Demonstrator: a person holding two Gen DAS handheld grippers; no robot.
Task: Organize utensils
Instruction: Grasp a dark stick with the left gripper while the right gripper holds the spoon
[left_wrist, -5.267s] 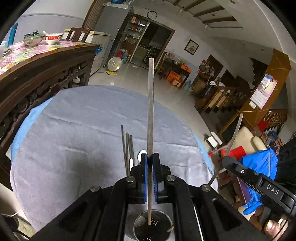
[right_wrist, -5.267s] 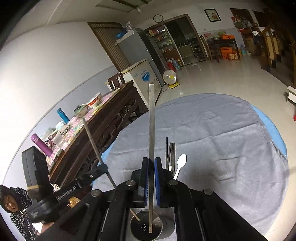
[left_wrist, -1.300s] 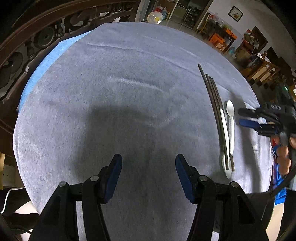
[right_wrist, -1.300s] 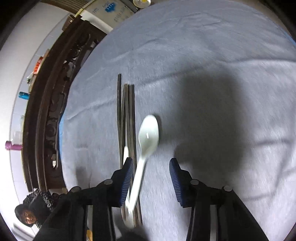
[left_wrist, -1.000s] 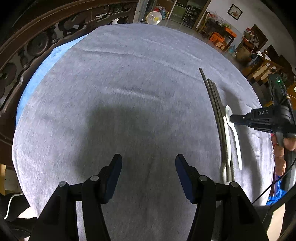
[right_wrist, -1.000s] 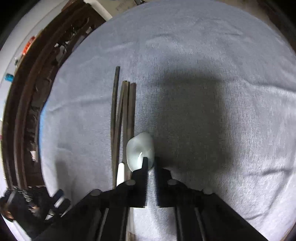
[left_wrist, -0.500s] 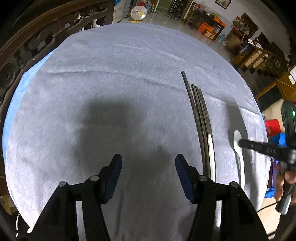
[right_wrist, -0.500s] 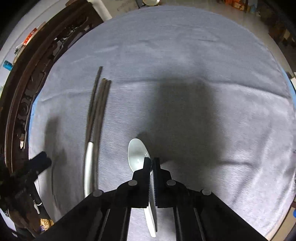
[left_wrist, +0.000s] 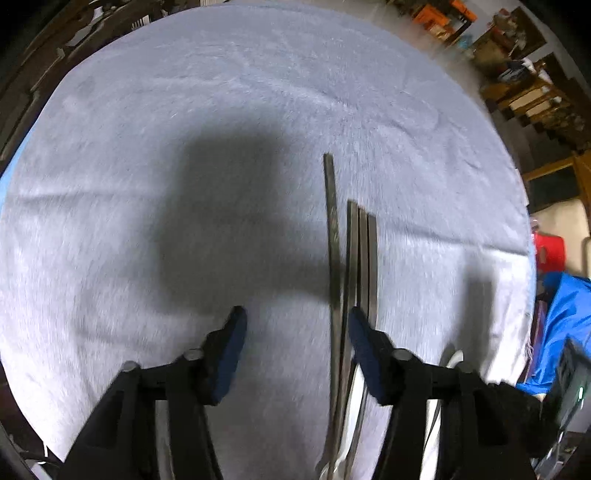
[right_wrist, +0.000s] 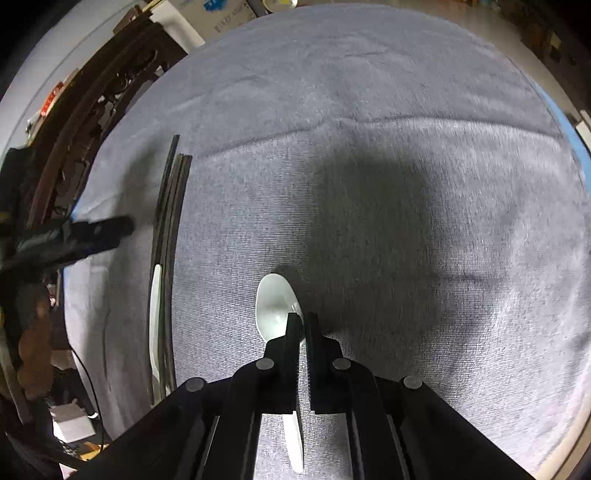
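Several dark chopsticks (left_wrist: 354, 258) lie side by side on the grey cloth, with a white spoon (left_wrist: 352, 391) partly under them. My left gripper (left_wrist: 295, 325) hovers over their near part, jaws closing. The leftmost chopstick (left_wrist: 334, 295) runs between the jaws, close to the right finger (left_wrist: 364, 343), and the pads do not press on it. My right gripper (right_wrist: 301, 321) is shut on the neck of a second white spoon (right_wrist: 275, 306), well right of the chopsticks (right_wrist: 170, 221). Whether that spoon is off the cloth I cannot tell. The left gripper (right_wrist: 118, 225) shows blurred at the left.
The round table's grey cloth (right_wrist: 406, 110) has wide bare room on its right half. Dark carved wooden furniture (right_wrist: 92, 110) stands close behind the table's left side. A blue cloth (left_wrist: 565, 325) and a red thing (left_wrist: 550, 251) sit past the table's right edge.
My left gripper has slid right over the chopsticks and its jaws have narrowed. The right gripper has carried the white spoon away from the chopsticks toward the right.
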